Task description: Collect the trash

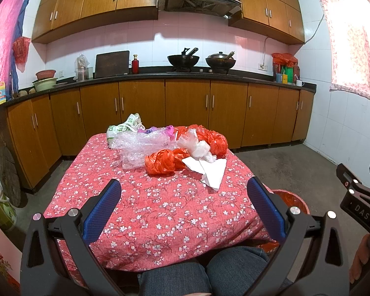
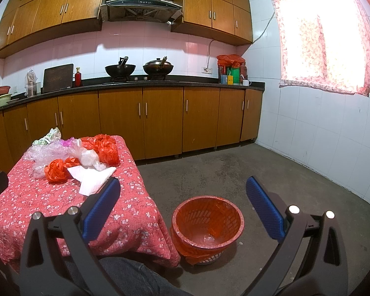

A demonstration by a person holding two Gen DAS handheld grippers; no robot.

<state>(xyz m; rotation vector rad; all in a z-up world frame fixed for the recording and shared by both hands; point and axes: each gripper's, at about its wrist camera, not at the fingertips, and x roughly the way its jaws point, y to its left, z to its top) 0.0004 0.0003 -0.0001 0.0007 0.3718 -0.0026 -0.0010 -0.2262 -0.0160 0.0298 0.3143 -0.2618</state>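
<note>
A pile of trash lies at the far end of a small table with a red flowered cloth [image 1: 145, 209]: an orange plastic bag [image 1: 161, 164], white paper [image 1: 211, 171], a clear white bag [image 1: 197, 145], another orange bag [image 1: 213, 138], bubble wrap [image 1: 138, 148] and a green-printed wrapper [image 1: 125, 127]. My left gripper [image 1: 183, 206] is open and empty above the near half of the table. My right gripper [image 2: 183, 206] is open and empty above an orange-lined waste basket [image 2: 207, 227] on the floor right of the table. The same trash shows in the right wrist view [image 2: 86, 175].
Wooden cabinets and a dark counter [image 1: 185, 76] with two woks run along the far wall. A concrete floor [image 2: 234, 167] lies right of the table. The person's knees [image 1: 209, 271] are at the table's near edge. A bucket [image 1: 0, 207] stands at the left.
</note>
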